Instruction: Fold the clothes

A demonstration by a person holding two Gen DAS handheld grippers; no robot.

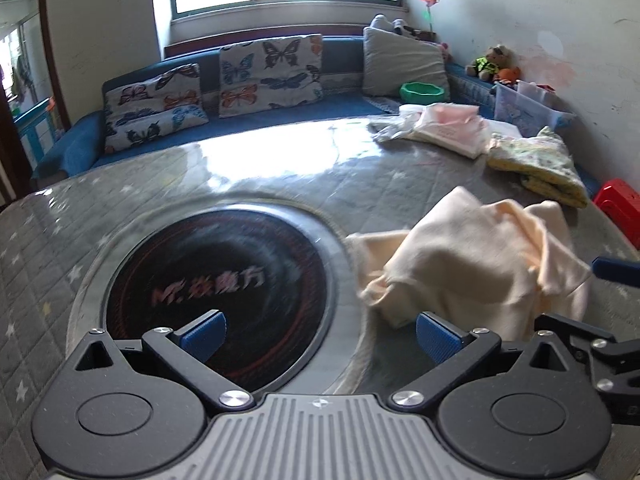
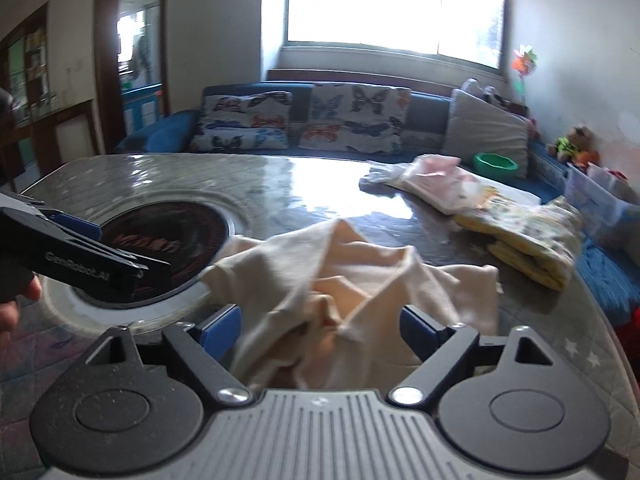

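Daylight from a wide window falls on a grey quilted desk (image 1: pixel 168 184) under a glossy clear cover, with a round black cooktop (image 1: pixel 220 276) set into its middle. Behind it runs a blue sofa (image 1: pixel 72 148) with butterfly cushions (image 1: pixel 272 74).

A cream garment (image 2: pixel 320 276) lies crumpled and loose on the desk, just beside the cooktop, its folds rumpled and uneven; it is plainly not folded. The right tool (image 2: pixel 320 328) has both blue fingers spread apart on either side of the garment's near edge, with cloth bunched between them but not pinched. The left tool (image 1: pixel 320 332) is also spread wide and holds nothing; it hovers over the cooktop's rim, with the garment just to its right.

Farther back on the right lie a pink and white pile (image 1: pixel 444 126) and a yellow patterned piece (image 1: pixel 540 164) that looks folded flat. So some clothes appear folded, while the cream one is left to do.

A green bowl (image 1: pixel 423 92), a clear storage bin (image 1: pixel 528 106) and soft toys (image 1: pixel 494 62) sit beyond, well clear. The cooktop's rim next to the garment may get in the way of spreading it flat.
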